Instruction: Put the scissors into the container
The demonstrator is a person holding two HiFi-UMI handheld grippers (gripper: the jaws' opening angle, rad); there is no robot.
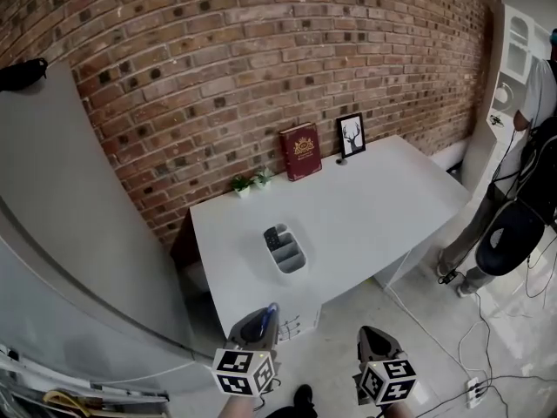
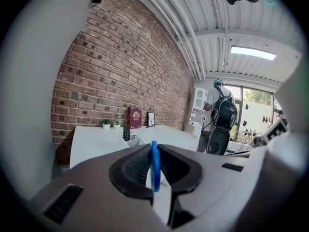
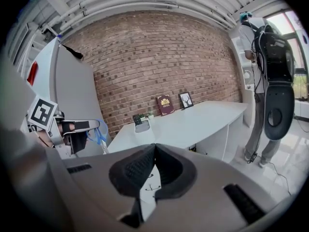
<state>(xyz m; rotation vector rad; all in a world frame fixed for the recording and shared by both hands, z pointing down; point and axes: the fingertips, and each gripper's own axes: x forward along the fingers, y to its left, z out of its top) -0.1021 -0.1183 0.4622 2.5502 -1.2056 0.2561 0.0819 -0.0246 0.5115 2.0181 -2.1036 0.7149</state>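
Blue-handled scissors (image 2: pixel 155 167) are pinched by a handle loop between the jaws of my left gripper (image 2: pixel 154 148), which is shut on them. In the head view that left gripper (image 1: pixel 268 310) hovers off the near edge of the white table (image 1: pixel 374 203). The scissors (image 3: pixel 99 135) also show blue in the right gripper view, hanging from the left gripper (image 3: pixel 72 128). The grey divided container (image 1: pixel 285 251) stands on the table's near left part, with a dark object in its far compartment. My right gripper (image 1: pixel 372 333) is held beside the left one, shut with nothing between its jaws (image 3: pixel 154 146).
A red book (image 1: pixel 300 151), a framed deer picture (image 1: pixel 351 135) and two small plants (image 1: pixel 250 182) line the brick wall. A person with a backpack (image 1: pixel 522 190) stands right of the table. A grey panel (image 1: pixel 70 198) rises at left. Cables (image 1: pixel 487 355) lie on the floor.
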